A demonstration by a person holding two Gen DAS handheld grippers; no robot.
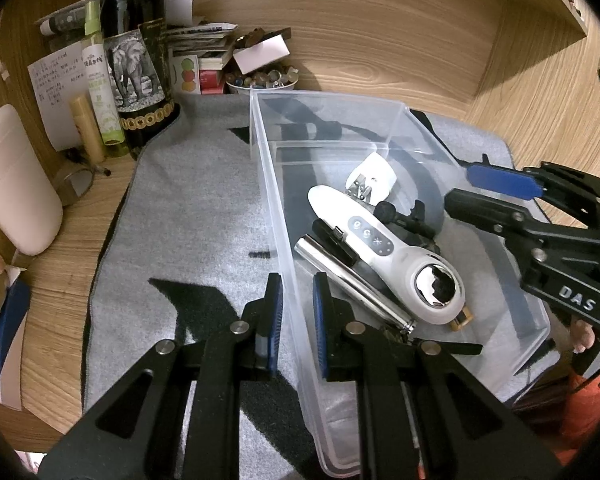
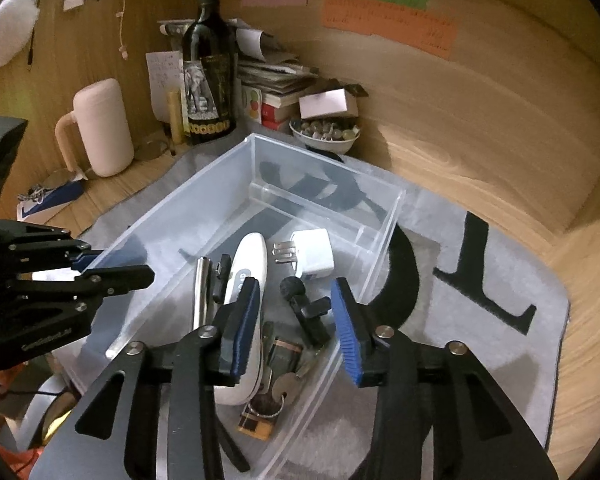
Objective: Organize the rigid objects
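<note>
A clear plastic bin (image 1: 268, 168) (image 2: 188, 208) sits on a grey mat. It holds a white handheld device (image 1: 384, 240) (image 2: 252, 256), a silver metal tube (image 1: 352, 280) (image 2: 201, 292), a white plug adapter (image 1: 374, 178) (image 2: 314, 254), a black clamp mount (image 1: 408, 216) (image 2: 304, 304), and keys and a small gold-black item (image 2: 260, 420). My left gripper (image 1: 297, 320) straddles the bin's left wall, its fingers slightly apart on either side of it. My right gripper (image 2: 296, 328) is open and empty above the bin's near corner; it also shows in the left wrist view (image 1: 484, 188).
A dark wine bottle (image 1: 134, 60) (image 2: 208, 76), a green spray bottle (image 1: 100, 84), stacked papers and boxes, and a bowl of small objects (image 1: 262, 80) (image 2: 326, 134) stand behind the mat. A pink mug (image 2: 100, 128) stands at the left. Wooden walls enclose the desk.
</note>
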